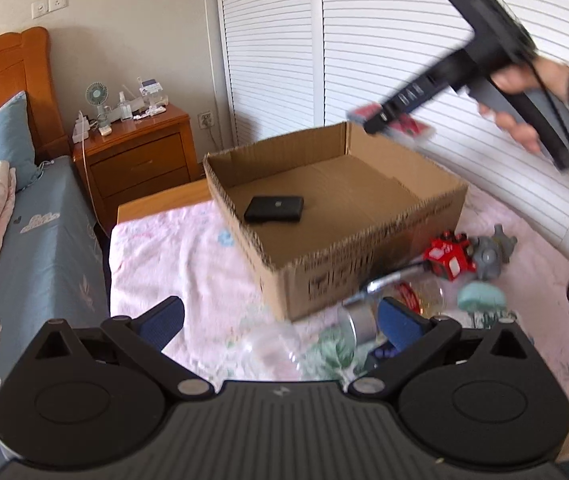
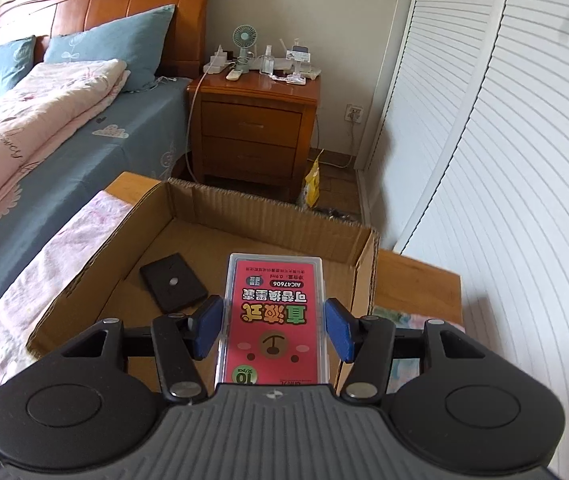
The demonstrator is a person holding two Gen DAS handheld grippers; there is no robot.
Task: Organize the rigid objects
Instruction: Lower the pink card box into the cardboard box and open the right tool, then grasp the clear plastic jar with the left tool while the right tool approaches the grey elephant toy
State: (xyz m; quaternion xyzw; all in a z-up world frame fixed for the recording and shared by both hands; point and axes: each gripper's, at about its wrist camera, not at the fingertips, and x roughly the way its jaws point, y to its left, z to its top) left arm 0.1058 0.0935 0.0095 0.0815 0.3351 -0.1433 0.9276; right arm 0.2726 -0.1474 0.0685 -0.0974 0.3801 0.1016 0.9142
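A bedroom is shown in daylight, with a small wooden table [image 2: 424, 276] draped in a pink floral cloth [image 1: 172, 256] set close beside a bed [image 2: 84, 132]. An open cardboard box [image 1: 364, 248] is placed on the cloth, and a flat black case [image 1: 273, 209] is seen lying on its floor, near the left wall.

The right gripper [image 2: 272, 330] is held over the box's near edge, its blue pads pressed against the two long sides of a clear-cased pink packet [image 2: 275, 320] printed with a cartoon bear face. In the left wrist view, the same gripper and the hand [image 1: 524, 96] carrying it are seen above the box's far right corner, blurred.

The left gripper [image 1: 280, 322] is held low over the cloth in front of the box, its jaws spread wide with nothing between them.

A cluster of loose things is left on the cloth to the right of the box: a red toy [image 1: 450, 256], a grey toy [image 1: 492, 250] touching it, a teal object [image 1: 480, 298] and a metal cylinder [image 1: 360, 322], all blurred.

Beyond the table, a wooden nightstand [image 2: 252, 128] is crowded with a small green fan [image 2: 244, 38], bottles and chargers. The bed is made up with blue sheets, blue pillows and a folded pink quilt [image 2: 36, 112] beneath a carved headboard. White louvred doors [image 2: 504, 140] fill the right wall.
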